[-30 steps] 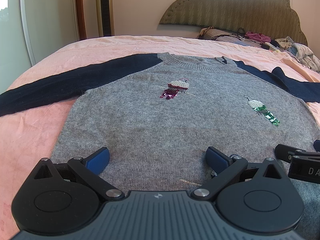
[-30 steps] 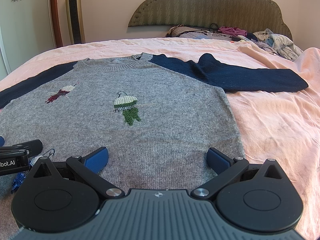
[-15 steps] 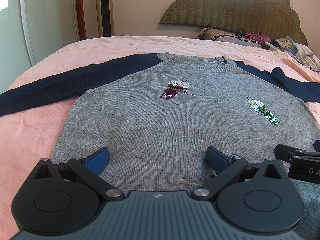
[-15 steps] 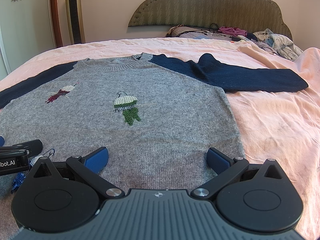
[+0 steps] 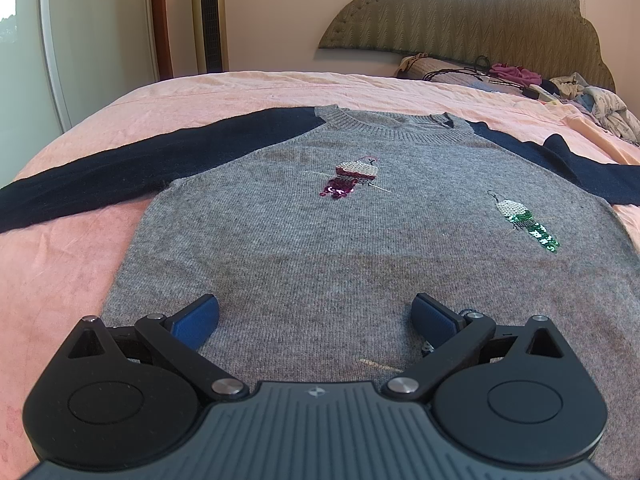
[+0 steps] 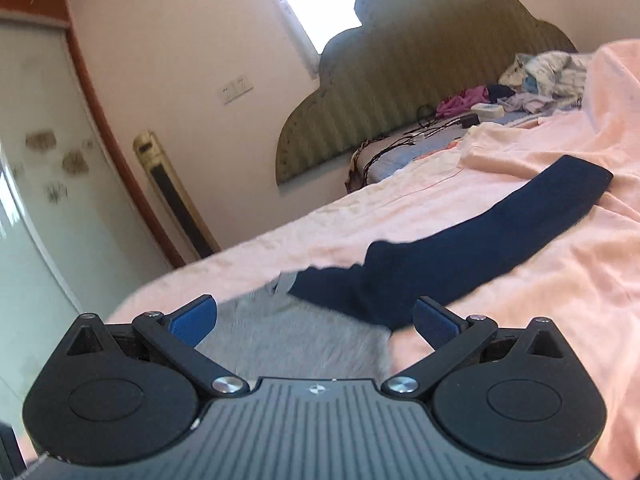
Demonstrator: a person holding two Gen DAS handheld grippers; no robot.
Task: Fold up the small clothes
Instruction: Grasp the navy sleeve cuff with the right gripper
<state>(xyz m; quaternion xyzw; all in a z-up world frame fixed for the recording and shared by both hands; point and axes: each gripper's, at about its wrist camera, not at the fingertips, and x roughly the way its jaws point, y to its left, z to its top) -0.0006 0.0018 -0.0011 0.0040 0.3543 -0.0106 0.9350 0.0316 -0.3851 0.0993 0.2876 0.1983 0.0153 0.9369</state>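
The grey knit sweater with navy sleeves (image 5: 340,248) lies flat on the pink bed (image 5: 60,280). The left gripper (image 5: 316,316) has its jaws spread over the near hem. Only the blurred, tilted right view shows the far right sleeve (image 6: 500,236), the right gripper (image 6: 316,316) spread too, seemingly holding nothing.

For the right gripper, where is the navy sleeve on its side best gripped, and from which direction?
Probably at the sleeve cuff, its free end lying flat on the pink bedspread. The open right gripper should come from above, pinching across the narrow width.
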